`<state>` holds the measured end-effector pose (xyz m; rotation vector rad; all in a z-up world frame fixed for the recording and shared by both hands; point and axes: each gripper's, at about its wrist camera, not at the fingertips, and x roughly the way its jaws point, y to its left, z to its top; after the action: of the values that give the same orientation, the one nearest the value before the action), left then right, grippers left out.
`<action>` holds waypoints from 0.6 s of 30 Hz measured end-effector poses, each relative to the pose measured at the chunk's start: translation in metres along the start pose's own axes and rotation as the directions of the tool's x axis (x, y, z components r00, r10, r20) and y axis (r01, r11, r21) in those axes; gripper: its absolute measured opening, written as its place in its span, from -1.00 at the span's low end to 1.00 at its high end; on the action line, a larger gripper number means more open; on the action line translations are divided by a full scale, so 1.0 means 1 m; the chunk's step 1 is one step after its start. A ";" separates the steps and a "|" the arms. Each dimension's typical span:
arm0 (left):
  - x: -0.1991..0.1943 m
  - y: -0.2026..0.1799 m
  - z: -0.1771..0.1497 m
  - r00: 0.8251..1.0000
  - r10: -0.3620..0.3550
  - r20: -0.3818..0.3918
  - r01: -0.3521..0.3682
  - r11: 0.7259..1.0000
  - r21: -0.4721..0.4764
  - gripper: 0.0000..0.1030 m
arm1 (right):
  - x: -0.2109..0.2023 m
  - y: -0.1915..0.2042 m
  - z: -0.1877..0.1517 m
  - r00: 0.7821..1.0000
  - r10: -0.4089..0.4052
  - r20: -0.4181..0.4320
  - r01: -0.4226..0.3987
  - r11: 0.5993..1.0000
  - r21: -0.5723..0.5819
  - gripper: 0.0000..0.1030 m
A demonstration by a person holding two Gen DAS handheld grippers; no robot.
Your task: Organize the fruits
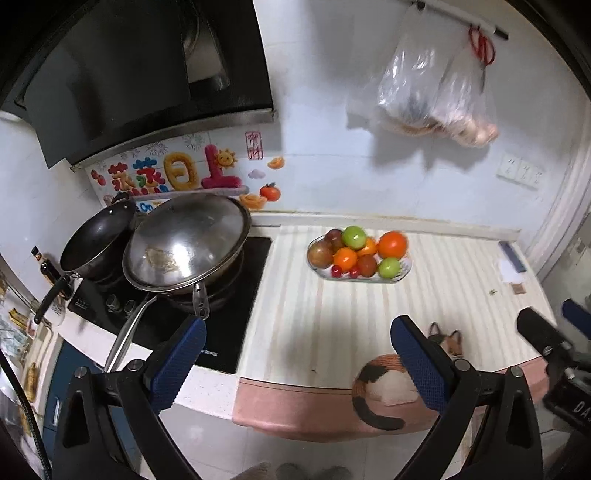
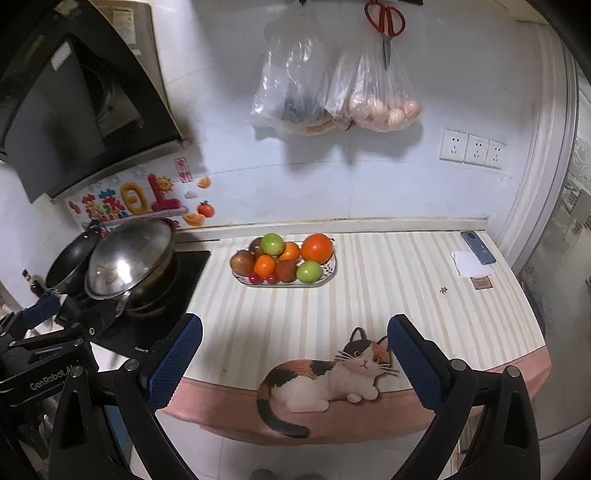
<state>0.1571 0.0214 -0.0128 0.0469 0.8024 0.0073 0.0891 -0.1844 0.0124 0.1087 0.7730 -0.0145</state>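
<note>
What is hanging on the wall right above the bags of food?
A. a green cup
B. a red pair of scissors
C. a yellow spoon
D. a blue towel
B: a red-handled pair of scissors hangs from the rail on the wall, its blades pointing down over the clear plastic bags.
</note>
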 end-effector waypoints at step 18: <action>0.052 -0.001 0.020 0.996 -0.024 -0.081 0.024 1.000 -0.003 0.99 | 0.066 0.000 0.015 0.994 -0.066 -0.084 0.066 0.998 -0.005 0.99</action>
<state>0.2075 0.0207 -0.0362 0.0347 0.8836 -0.0127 0.1464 -0.1839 -0.0230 0.0820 0.8610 -0.0726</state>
